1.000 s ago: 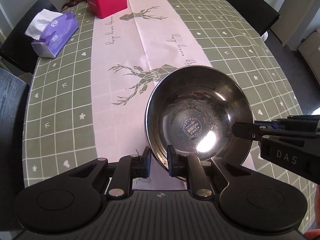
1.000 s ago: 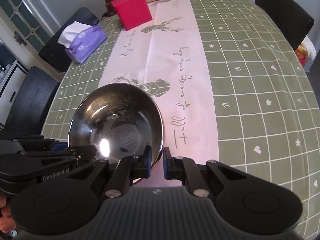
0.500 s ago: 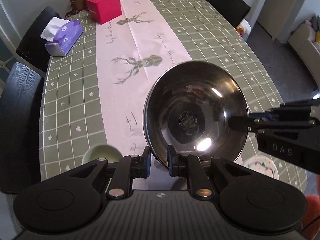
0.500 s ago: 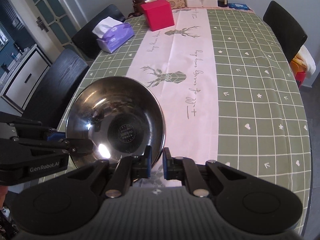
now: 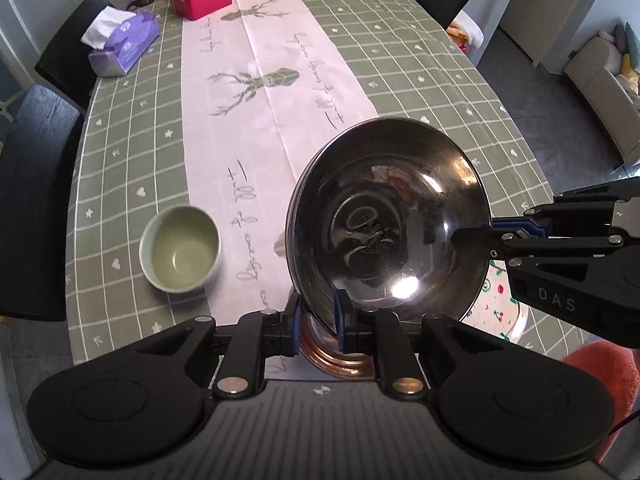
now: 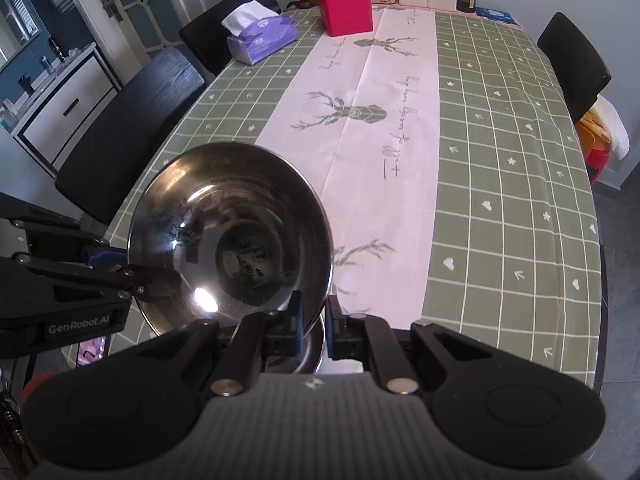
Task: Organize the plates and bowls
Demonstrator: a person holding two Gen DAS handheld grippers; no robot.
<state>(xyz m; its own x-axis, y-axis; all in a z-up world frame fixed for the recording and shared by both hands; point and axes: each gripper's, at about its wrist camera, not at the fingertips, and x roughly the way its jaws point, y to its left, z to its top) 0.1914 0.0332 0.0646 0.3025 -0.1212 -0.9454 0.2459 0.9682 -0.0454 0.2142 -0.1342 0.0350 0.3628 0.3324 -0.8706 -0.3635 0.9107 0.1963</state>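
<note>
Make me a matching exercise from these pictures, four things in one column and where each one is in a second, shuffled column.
Things:
1. steel bowl
2. green cup
3. red box
4. tissue pack

Places:
A. far end of the table, on the pink strip's edge
B. gripped by the rim between both hand-held grippers
C. standing alone on the near green checks
D. left edge of the table, by a black chair

Pairs: 1-B, 2-C, 3-A, 4-D
</note>
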